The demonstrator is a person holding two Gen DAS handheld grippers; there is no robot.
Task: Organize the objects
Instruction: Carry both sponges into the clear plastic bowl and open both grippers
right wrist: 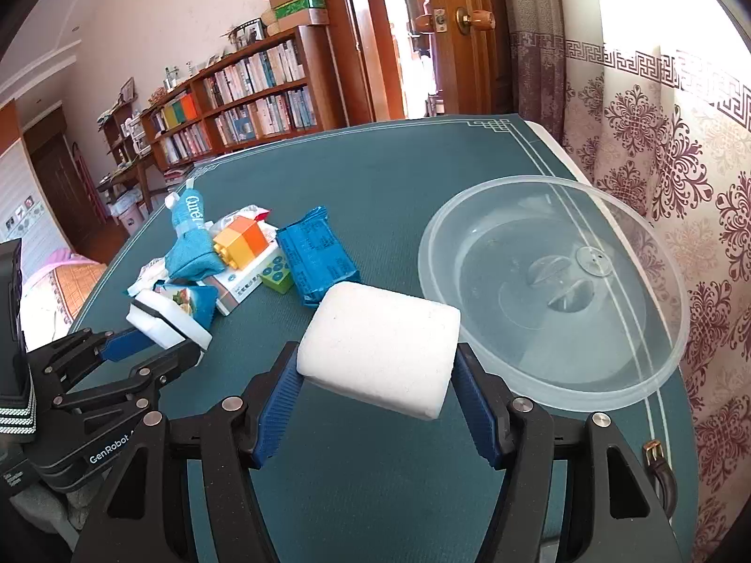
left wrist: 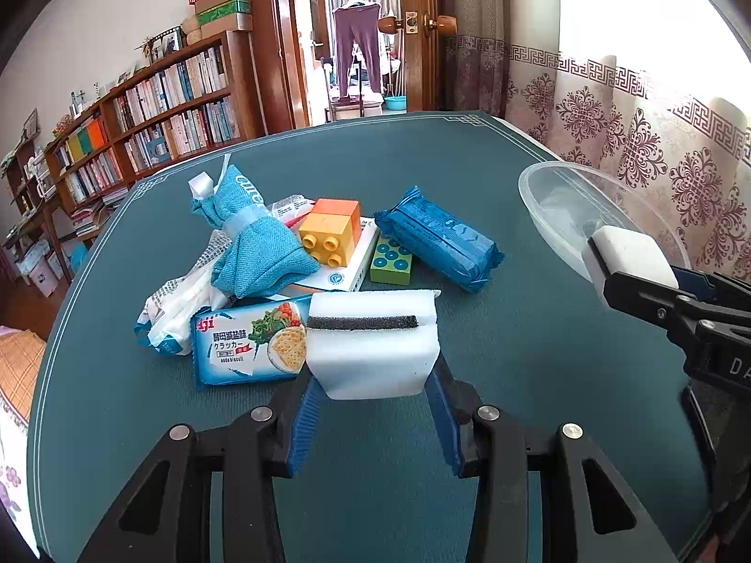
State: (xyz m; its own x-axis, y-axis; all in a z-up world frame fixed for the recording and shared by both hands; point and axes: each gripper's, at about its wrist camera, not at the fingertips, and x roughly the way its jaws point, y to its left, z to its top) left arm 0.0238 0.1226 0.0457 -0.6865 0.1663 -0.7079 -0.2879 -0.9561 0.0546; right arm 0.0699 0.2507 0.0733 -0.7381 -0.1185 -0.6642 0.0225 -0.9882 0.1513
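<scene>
Looks like the drop-off step: left gripper (left wrist: 373,375) clamps a white sponge with a black strip (left wrist: 373,345), right gripper (right wrist: 378,391) pinches a plain white foam block (right wrist: 380,352), so next they swing toward the clear round plastic bowl (right wrist: 666,356) at two o'clock and release.

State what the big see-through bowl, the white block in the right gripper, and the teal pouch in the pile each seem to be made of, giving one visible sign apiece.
Bowl: probably clear plastic, glossy; the table shows through it.
White block: likely foam or sponge, matte; fine-pored surface, held between the right gripper pads.
Teal pouch: woven fabric, matte; visible weave and soft folds.
</scene>
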